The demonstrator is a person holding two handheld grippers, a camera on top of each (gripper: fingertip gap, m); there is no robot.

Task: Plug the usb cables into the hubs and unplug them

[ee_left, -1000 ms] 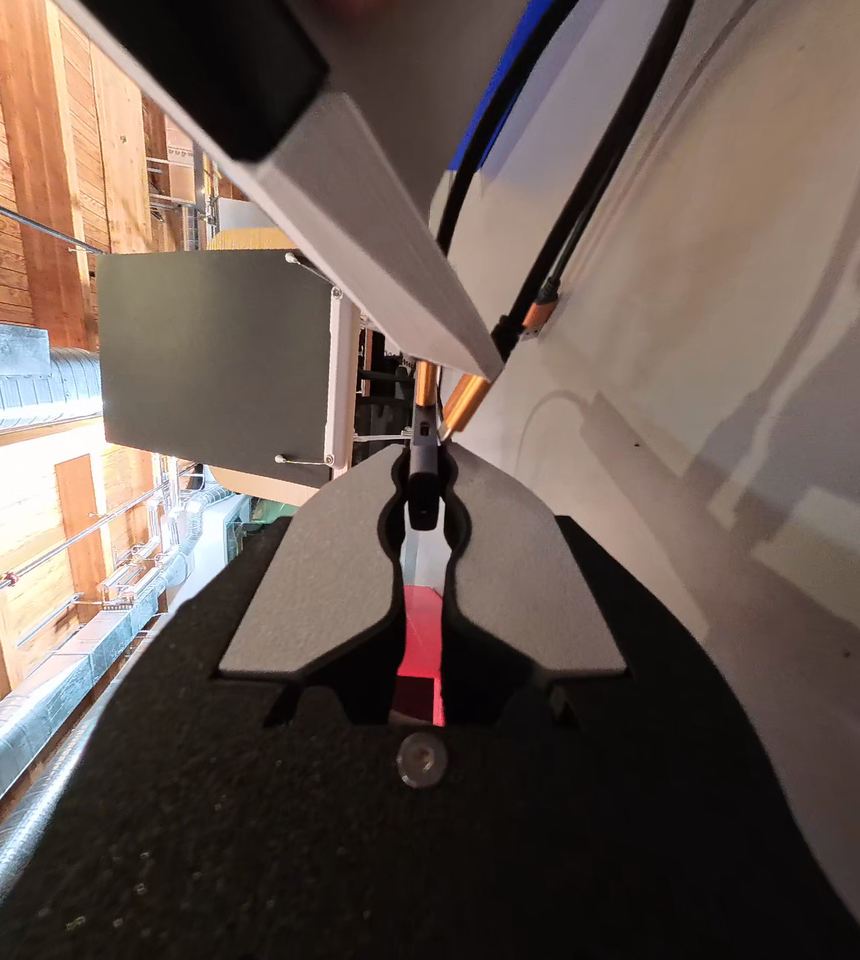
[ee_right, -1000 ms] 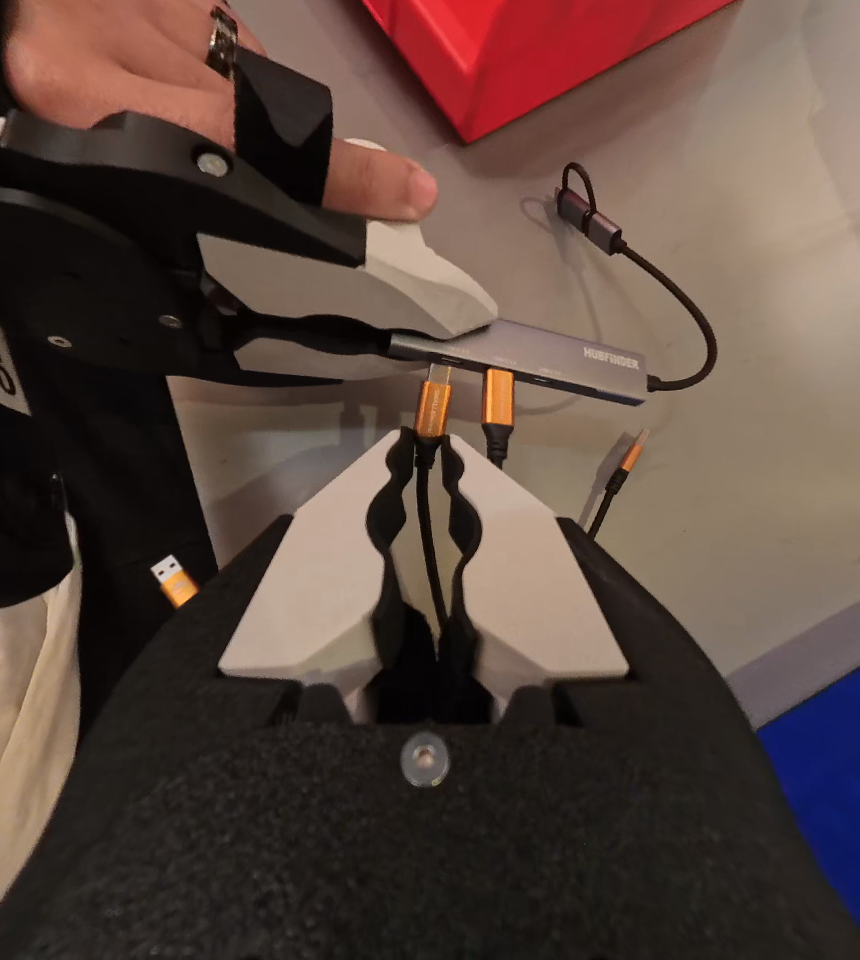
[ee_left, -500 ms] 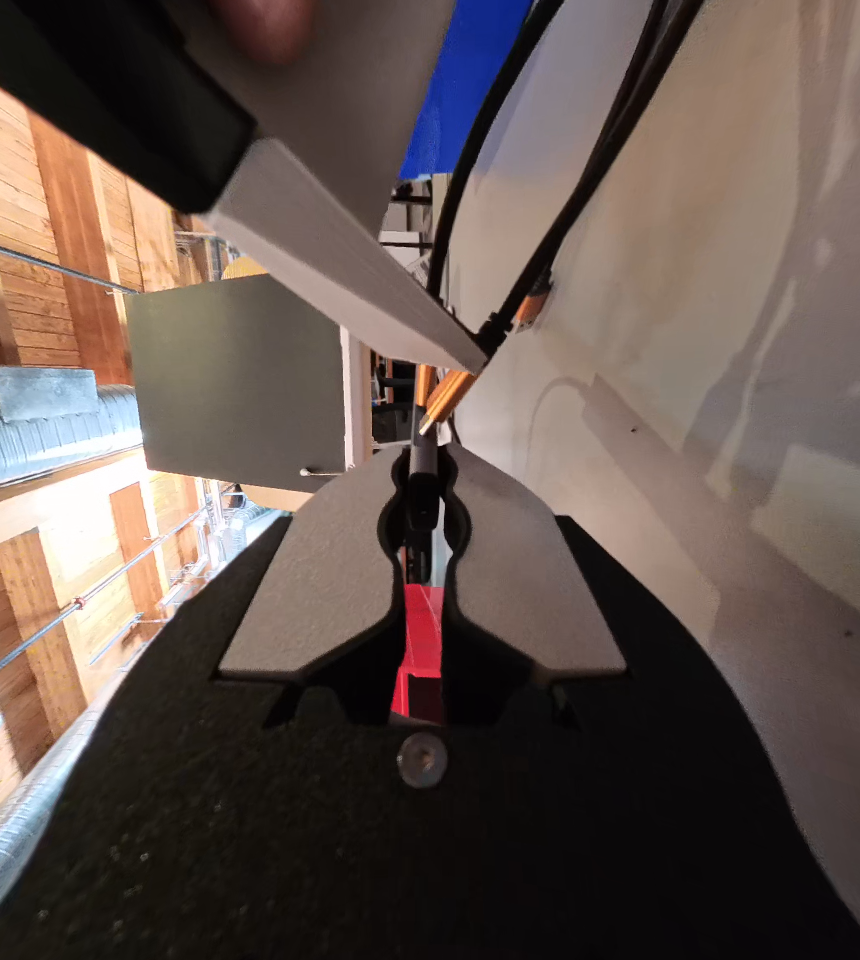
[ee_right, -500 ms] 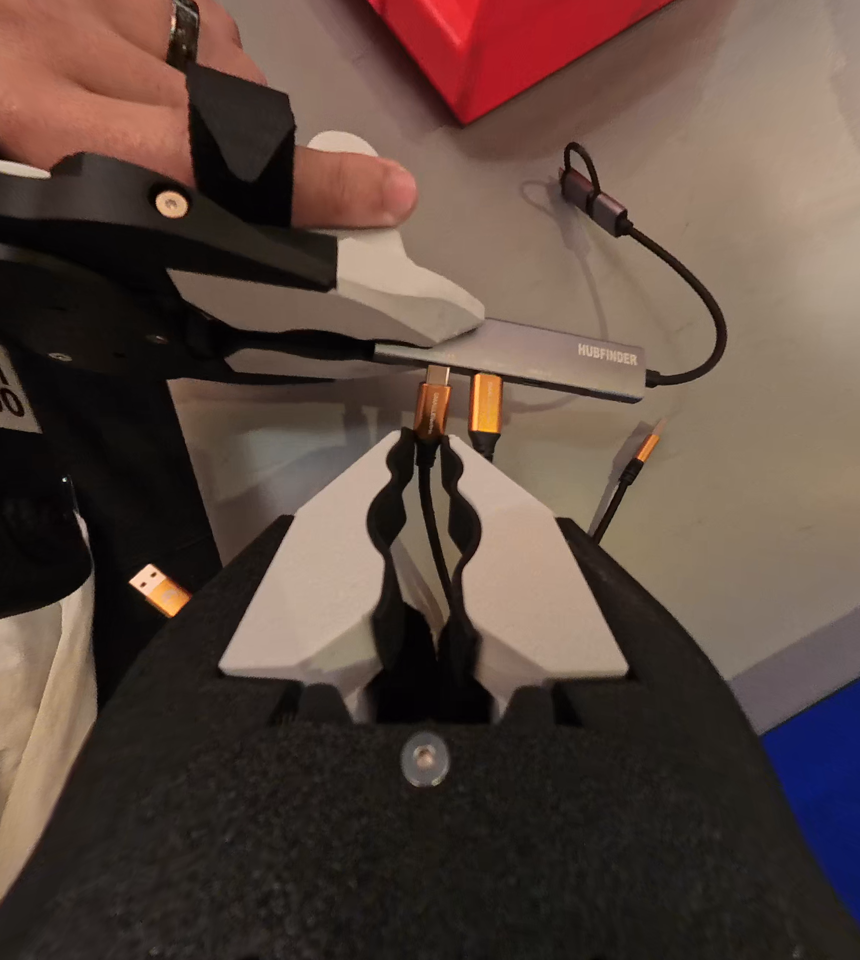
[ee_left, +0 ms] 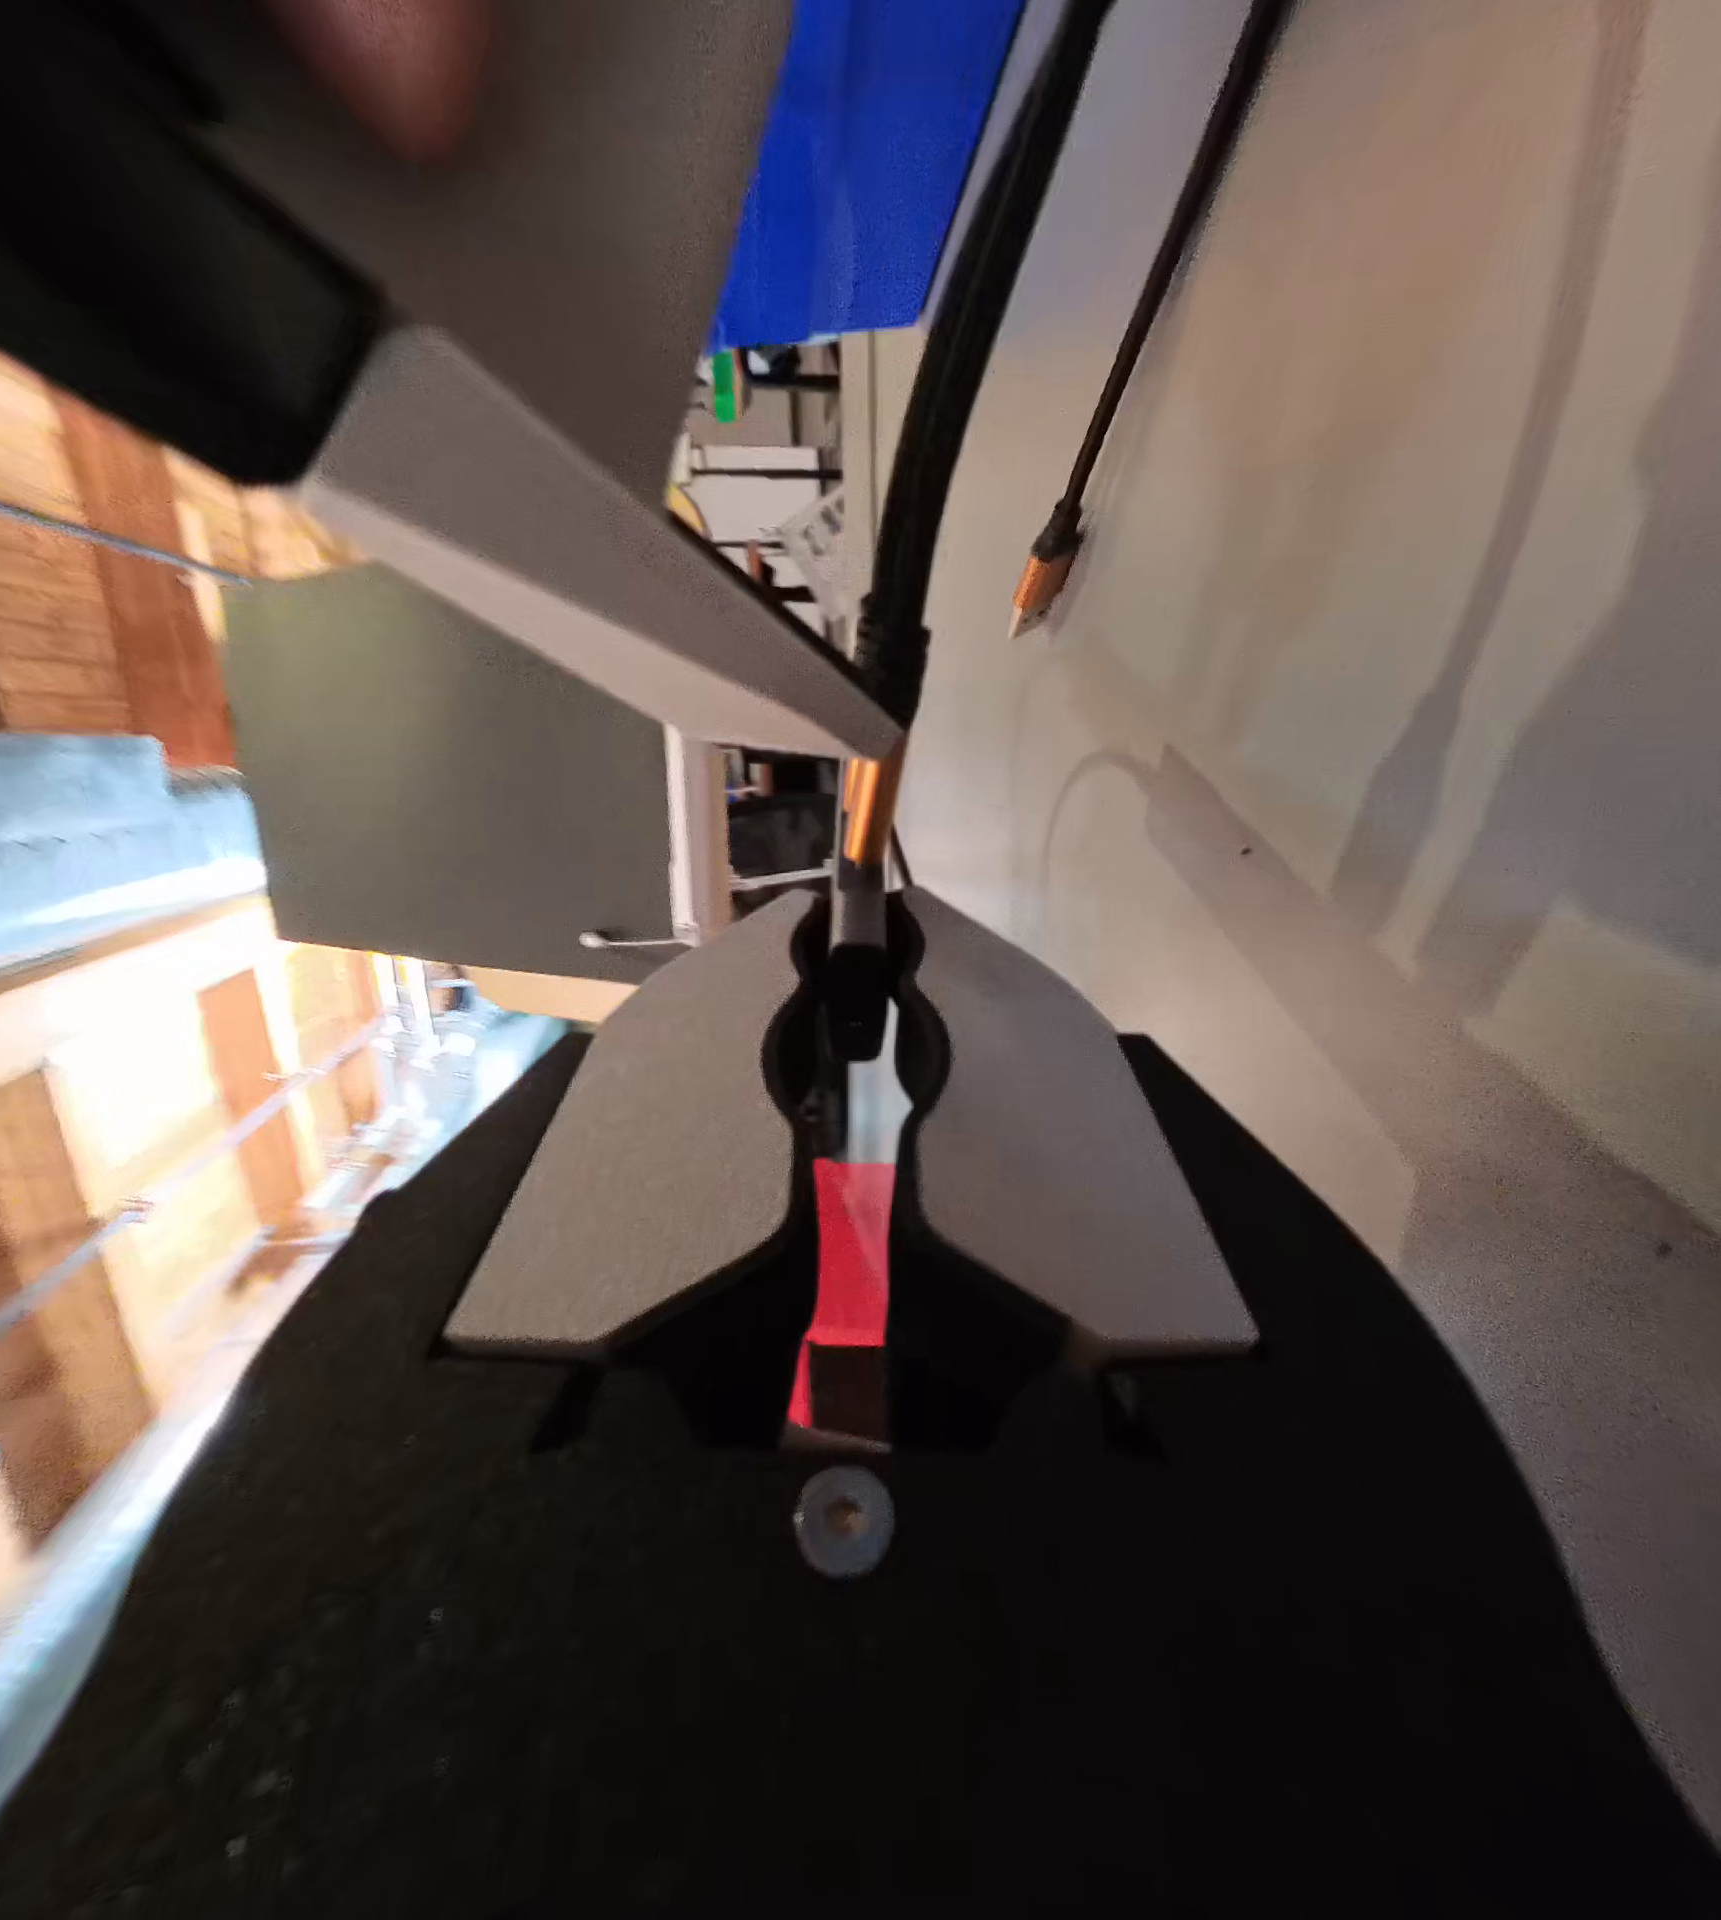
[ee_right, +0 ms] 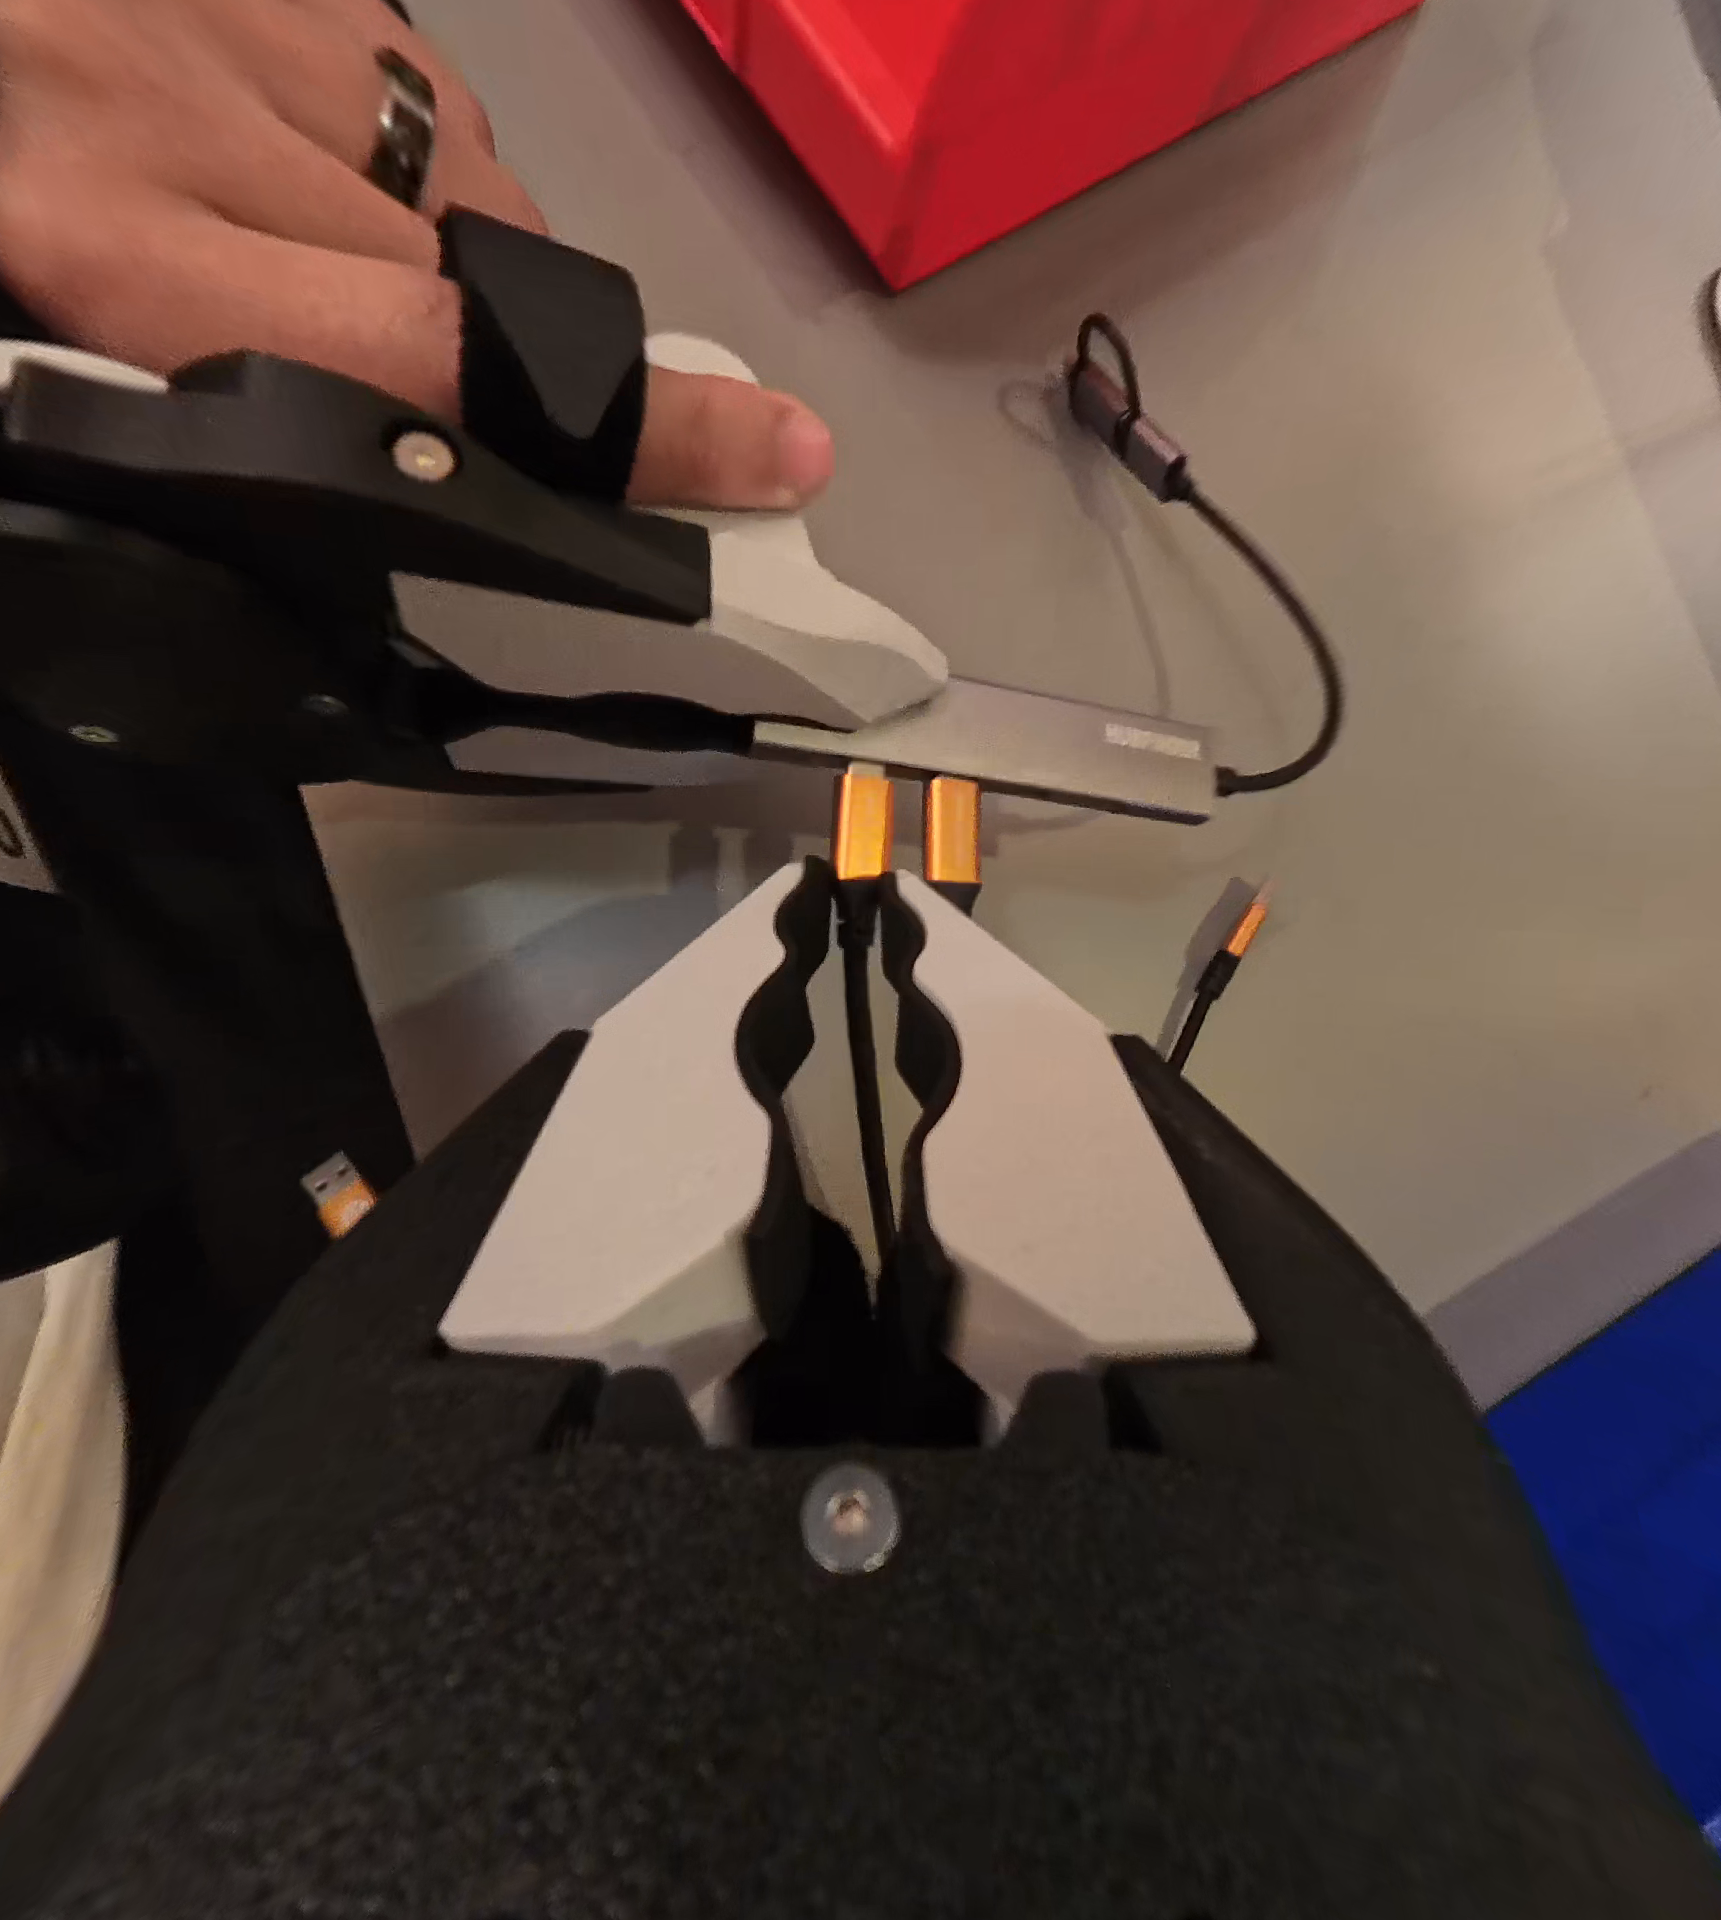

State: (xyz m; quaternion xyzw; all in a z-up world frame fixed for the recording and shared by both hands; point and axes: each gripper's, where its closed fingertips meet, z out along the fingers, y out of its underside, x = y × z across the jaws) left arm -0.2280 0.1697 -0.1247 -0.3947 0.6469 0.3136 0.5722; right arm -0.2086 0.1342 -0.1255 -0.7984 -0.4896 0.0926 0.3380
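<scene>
A slim grey USB hub is held level above the table. My left gripper is shut on its left end; the gripper also shows in the right wrist view with a hand on it. My right gripper is shut on the black collar just behind an orange USB plug. That plug sits in a hub port with a sliver of metal tip showing. A second orange plug is fully in the port beside it.
A loose orange plug on a black cable lies on the grey table; it also shows in the left wrist view. The hub's own lead ends in a dark connector. There is a red box, a blue mat and another orange plug. My right fingertips sit around 4 centimetres from my left ones.
Both grippers keep their holds. The hub and left gripper have shifted and tilted slightly. The exposed metal tip of the held plug looks a little shorter.
</scene>
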